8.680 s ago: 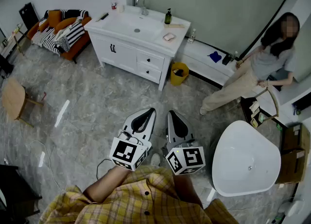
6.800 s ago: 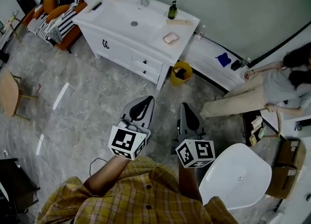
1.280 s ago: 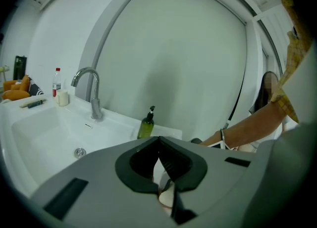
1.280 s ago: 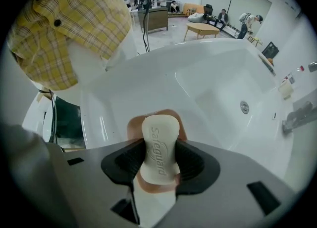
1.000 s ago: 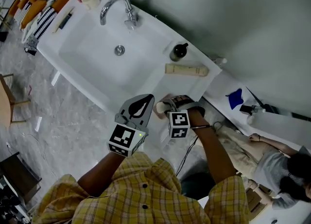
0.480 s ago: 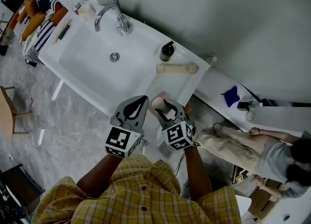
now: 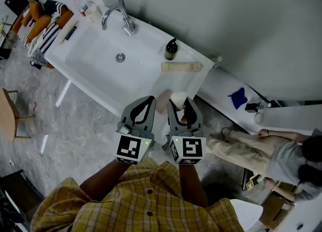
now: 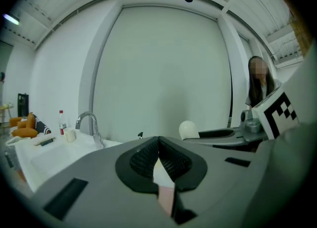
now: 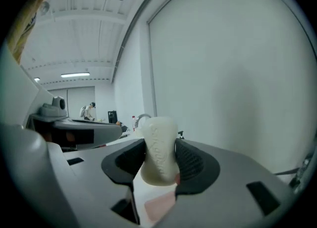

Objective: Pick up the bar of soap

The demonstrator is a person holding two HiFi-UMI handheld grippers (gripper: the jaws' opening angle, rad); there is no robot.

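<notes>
The bar of soap [image 9: 159,150] is clamped upright between the jaws of the right tool [image 7: 180,107], raised over the edge of the white bench [image 7: 100,87]. Lettering pressed into its face cannot be read. The left tool [image 8: 158,154] is held beside it, jaws together, empty.

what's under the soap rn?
Soap sits clamped in the right gripper, above a pink dish on the counter. The gripper covers most of the dish.

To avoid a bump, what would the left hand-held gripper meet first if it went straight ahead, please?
Probably the grey wall behind the countertop; the left hand-held gripper seems to pass above that surface, though depth is unclear.
</notes>
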